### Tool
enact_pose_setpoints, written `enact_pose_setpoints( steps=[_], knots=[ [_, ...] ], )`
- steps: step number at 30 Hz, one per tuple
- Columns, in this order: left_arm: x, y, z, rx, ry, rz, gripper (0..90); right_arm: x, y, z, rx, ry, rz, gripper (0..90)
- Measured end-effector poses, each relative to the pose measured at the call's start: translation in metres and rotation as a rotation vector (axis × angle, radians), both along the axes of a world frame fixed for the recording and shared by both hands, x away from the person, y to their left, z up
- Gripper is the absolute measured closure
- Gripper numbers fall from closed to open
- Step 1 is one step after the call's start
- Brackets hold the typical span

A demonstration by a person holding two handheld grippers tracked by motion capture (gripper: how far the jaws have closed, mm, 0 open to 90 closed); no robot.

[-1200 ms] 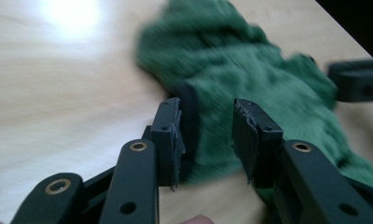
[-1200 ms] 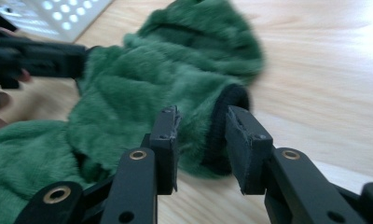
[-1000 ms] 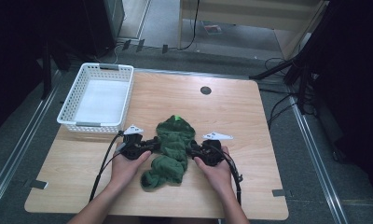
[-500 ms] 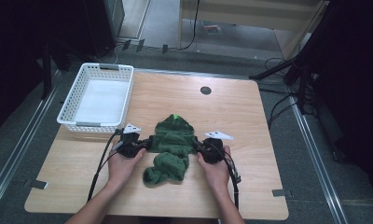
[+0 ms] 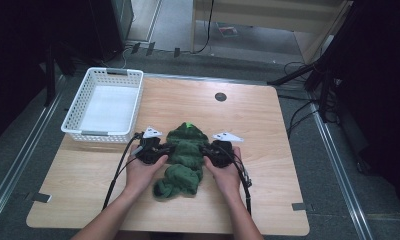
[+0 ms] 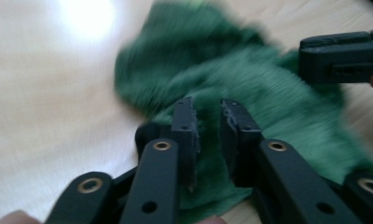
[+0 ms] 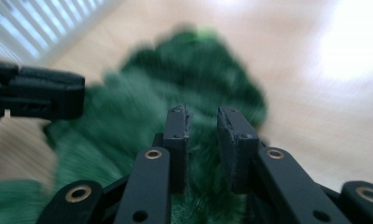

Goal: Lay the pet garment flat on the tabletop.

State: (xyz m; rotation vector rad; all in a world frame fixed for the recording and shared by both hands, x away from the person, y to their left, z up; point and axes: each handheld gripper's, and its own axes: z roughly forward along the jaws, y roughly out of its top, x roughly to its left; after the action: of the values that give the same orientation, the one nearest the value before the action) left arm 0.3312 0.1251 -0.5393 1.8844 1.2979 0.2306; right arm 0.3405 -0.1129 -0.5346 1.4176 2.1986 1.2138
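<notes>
My white basket (image 5: 106, 106) sits on the table (image 5: 268, 135) beyond the left gripper (image 5: 153, 150), with nothing in it that I can see. The green cloth (image 5: 186, 157) lies between both sets of jaws; each pair stands narrow with cloth bunched in the gap (the left gripper view (image 6: 207, 122) and right gripper view (image 7: 204, 126) are blurred). I can read no writing anywhere.

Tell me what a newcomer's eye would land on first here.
A crumpled dark green fuzzy cloth at the wooden table's near middle, with the left gripper and right gripper pinching it from either side. Next, the white plastic lattice basket at the far left corner.
</notes>
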Motion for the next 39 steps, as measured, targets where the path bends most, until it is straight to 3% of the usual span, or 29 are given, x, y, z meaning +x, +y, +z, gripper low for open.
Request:
enact_pose_setpoints(
  steps=[2, 5, 12, 13, 14, 15, 16, 17, 19, 22, 25, 29, 31, 32, 34, 35, 36, 39],
  knots=[
    [-0.002, 0.001, -0.003, 0.028, -0.018, 0.006, 79.3, 0.0, 0.002, -0.008, -0.03, 0.018, -0.006, 76.9],
    [0.0, 0.001, -0.004, 0.045, -0.024, 0.02, 79.7, 0.003, 0.0, -0.01, -0.013, 0.027, -0.028, 78.2],
    [0.023, -0.001, -0.006, 0.061, -0.027, 0.067, 80.7, 0.026, 0.009, -0.008, -0.083, 0.013, -0.046, 78.4],
    [0.023, -0.001, -0.005, 0.062, -0.031, 0.068, 79.8, 0.028, 0.01, -0.008, -0.087, 0.014, -0.043, 77.6],
    [0.022, -0.001, -0.003, 0.058, -0.038, 0.069, 71.4, 0.028, 0.011, -0.005, -0.064, 0.032, -0.048, 70.3],
    [0.019, 0.0, 0.0, 0.053, -0.047, 0.064, 71.4, 0.028, 0.011, -0.005, -0.064, 0.032, -0.048, 70.3],
    [0.014, 0.003, 0.003, 0.042, -0.065, 0.061, 63.1, 0.021, 0.01, 0.0, -0.042, 0.023, -0.036, 62.6],
    [0.008, 0.006, 0.008, 0.035, -0.079, 0.055, 63.1, 0.021, 0.01, 0.0, -0.042, 0.023, -0.036, 62.6],
    [-0.005, 0.015, 0.015, 0.013, -0.106, 0.055, 59.8, 0.008, 0.01, 0.009, -0.027, -0.018, -0.006, 60.6],
    [-0.028, 0.03, 0.021, -0.03, -0.11, 0.04, 58.2, -0.015, 0.012, 0.026, -0.001, -0.062, 0.053, 59.6],
    [-0.054, 0.039, 0.02, -0.048, -0.11, 0.005, 57.1, -0.043, 0.023, 0.039, 0.023, -0.084, 0.134, 57.6],
    [-0.081, 0.048, 0.012, -0.077, -0.102, -0.007, 56.7, -0.056, 0.036, 0.042, 0.043, -0.069, 0.188, 50.7],
    [-0.087, 0.048, 0.006, -0.059, -0.086, -0.03, 57.1, -0.064, 0.055, 0.037, 0.051, -0.013, 0.251, 45.4],
    [-0.088, 0.048, 0.005, -0.05, -0.081, -0.037, 57.1, -0.064, 0.055, 0.037, 0.051, -0.013, 0.251, 45.4],
    [-0.093, 0.048, 0.0, -0.064, -0.075, -0.038, 58.6, -0.067, 0.065, 0.032, -0.007, -0.015, 0.266, 50.6],
    [-0.094, 0.047, -0.003, -0.055, -0.07, -0.051, 61.8, -0.071, 0.071, 0.026, -0.08, -0.024, 0.233, 71.4],
    [-0.095, 0.044, -0.006, -0.047, -0.068, -0.063, 61.8, -0.071, 0.071, 0.026, -0.08, -0.024, 0.233, 71.4],
    [-0.096, 0.041, -0.013, -0.042, -0.052, -0.078, 65.9, -0.074, 0.069, 0.022, -0.096, -0.039, 0.209, 87.3]
  ],
)
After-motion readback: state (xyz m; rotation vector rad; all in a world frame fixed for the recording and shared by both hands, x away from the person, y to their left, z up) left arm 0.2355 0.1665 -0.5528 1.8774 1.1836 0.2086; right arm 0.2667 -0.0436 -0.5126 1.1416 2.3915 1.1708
